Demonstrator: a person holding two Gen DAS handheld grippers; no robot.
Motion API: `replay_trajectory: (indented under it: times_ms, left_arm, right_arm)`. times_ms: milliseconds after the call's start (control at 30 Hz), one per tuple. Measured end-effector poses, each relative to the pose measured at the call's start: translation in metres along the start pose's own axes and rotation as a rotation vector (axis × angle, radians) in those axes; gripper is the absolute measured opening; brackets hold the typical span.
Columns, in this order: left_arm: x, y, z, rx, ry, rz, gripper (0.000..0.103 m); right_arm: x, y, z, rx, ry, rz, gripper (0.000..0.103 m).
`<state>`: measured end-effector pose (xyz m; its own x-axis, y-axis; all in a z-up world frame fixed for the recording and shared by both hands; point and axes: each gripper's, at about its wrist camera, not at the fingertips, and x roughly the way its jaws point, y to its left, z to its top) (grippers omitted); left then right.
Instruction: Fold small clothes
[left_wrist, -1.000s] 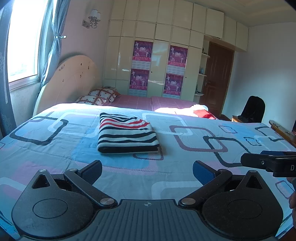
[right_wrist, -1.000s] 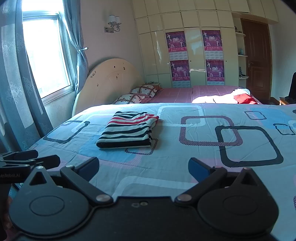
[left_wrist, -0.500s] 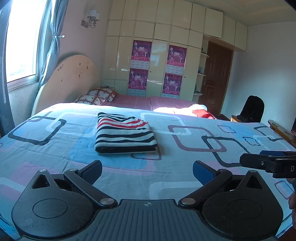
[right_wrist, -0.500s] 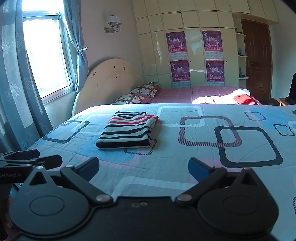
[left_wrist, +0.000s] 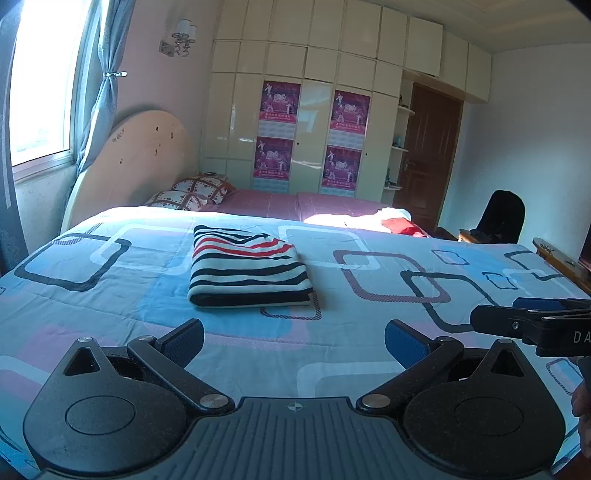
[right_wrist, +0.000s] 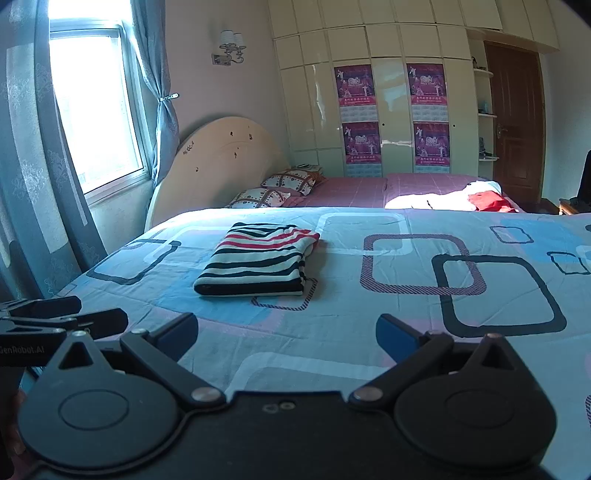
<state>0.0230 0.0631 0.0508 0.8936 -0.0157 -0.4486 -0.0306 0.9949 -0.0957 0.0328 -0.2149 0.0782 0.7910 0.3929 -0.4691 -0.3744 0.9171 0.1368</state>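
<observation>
A striped garment (left_wrist: 248, 268), black, white and red, lies folded into a neat rectangle on the blue patterned bedspread (left_wrist: 369, 332). It also shows in the right wrist view (right_wrist: 258, 260). My left gripper (left_wrist: 293, 341) is open and empty, held above the bedspread well short of the garment. My right gripper (right_wrist: 286, 338) is open and empty too, to the garment's near right. The right gripper shows at the right edge of the left wrist view (left_wrist: 532, 325); the left one shows at the left edge of the right wrist view (right_wrist: 55, 321).
Two patterned pillows (left_wrist: 192, 192) lie by the cream headboard (left_wrist: 136, 162). White and red clothes (left_wrist: 388, 223) lie on the far pink sheet. A wardrobe (left_wrist: 314, 129) and brown door (left_wrist: 428, 155) stand behind. A dark chair (left_wrist: 502, 218) stands at the right.
Both views have shifted slightly; the folded garment sits a touch lower and more to the left in the frames. Both grippers stay open and empty. The garment has not moved on the bed.
</observation>
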Motion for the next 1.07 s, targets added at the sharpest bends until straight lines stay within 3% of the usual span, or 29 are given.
replay_trajectory:
  times_ms: [833,1067]
  left_arm:
    - [0.007,0.012,0.001,-0.011,0.026,0.025,0.103]
    - [0.002,0.013,0.003,-0.015,-0.007,0.027,0.103]
  right_arm:
    - [0.009,0.007,0.003,-0.012,-0.002,0.010,0.102]
    - [0.010,0.008,0.003,-0.016,-0.001,0.007,0.102]
